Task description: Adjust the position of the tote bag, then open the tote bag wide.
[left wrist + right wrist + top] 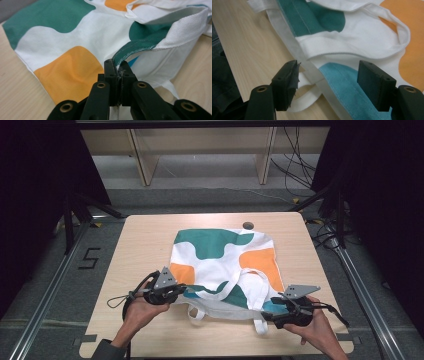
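A white tote bag (220, 260) with green, orange and blue patches lies flat on the wooden table (145, 235), its mouth toward the person. My left gripper (182, 291) is shut on the bag's green-hemmed rim (140, 47) at the near left and holds that edge lifted off the cloth below. At the near right, my right gripper (267, 314) stands open, its jaws on either side of the bag's blue corner (347, 82) without pressing it. White straps (259, 325) hang off the near edge of the bag.
A small dark round hole (247, 225) sits in the table just beyond the bag. Bare wood surrounds the bag on all sides. Black frames and cables stand off the table to the left and right, with a wooden shelf unit (200, 150) behind.
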### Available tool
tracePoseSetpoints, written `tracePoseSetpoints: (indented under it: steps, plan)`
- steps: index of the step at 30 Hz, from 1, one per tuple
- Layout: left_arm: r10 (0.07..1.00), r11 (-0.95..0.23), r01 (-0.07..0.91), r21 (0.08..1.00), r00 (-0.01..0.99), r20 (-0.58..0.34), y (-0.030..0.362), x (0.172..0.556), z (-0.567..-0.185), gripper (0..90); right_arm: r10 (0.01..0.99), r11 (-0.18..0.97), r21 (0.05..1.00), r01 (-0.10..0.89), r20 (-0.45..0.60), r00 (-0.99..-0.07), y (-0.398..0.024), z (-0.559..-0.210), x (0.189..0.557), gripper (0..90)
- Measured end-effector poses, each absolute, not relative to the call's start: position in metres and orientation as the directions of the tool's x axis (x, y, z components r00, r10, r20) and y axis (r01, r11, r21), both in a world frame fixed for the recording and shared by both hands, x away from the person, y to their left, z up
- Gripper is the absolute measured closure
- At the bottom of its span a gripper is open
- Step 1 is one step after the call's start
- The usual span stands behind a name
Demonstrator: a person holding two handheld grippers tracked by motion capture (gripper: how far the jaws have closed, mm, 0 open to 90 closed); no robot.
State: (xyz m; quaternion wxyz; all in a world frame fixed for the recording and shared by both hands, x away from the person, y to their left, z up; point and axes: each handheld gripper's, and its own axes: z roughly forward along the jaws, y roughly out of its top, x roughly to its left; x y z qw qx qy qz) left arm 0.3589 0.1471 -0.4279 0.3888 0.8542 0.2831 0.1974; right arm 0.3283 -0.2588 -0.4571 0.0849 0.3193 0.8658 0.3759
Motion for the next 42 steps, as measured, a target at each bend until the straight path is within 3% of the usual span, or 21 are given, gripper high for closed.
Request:
tracePoseSetpoints:
  steps: [7, 11, 16, 18, 28, 42]
  plan:
    - [0.649, -0.503, 0.326, 0.8, 0.754, 0.101, 0.148, 0.362, -0.416, 87.0, 0.615, 0.554, 0.696, 0.457, 0.028, -0.788, -0.251, -0.466, 0.329, 30.1]
    - [0.652, -0.498, 0.332, 0.801, 0.752, 0.095, 0.148, 0.363, -0.416, 87.0, 0.624, 0.575, 0.684, 0.449, -0.012, -0.781, -0.247, -0.471, 0.331, 35.1]
    - [0.633, -0.524, 0.314, 0.792, 0.766, 0.115, 0.15, 0.364, -0.418, 87.2, 0.599, 0.611, 0.7, 0.371, -0.102, -0.794, -0.248, -0.472, 0.341, 80.6]
    - [0.639, -0.503, 0.331, 0.798, 0.765, 0.085, 0.153, 0.36, -0.419, 87.3, 0.599, 0.591, 0.723, 0.359, -0.095, -0.795, -0.25, -0.467, 0.341, 86.1]
    - [0.629, -0.478, 0.315, 0.82, 0.774, 0.07, 0.164, 0.334, -0.406, 87.5, 0.592, 0.527, 0.786, 0.323, -0.067, -0.803, -0.257, -0.423, 0.333, 88.2]
    - [0.587, -0.39, 0.212, 0.896, 0.807, 0.064, 0.181, 0.309, -0.327, 87.6, 0.535, 0.494, 0.846, 0.199, -0.116, -0.837, -0.258, -0.323, 0.331, 88.2]
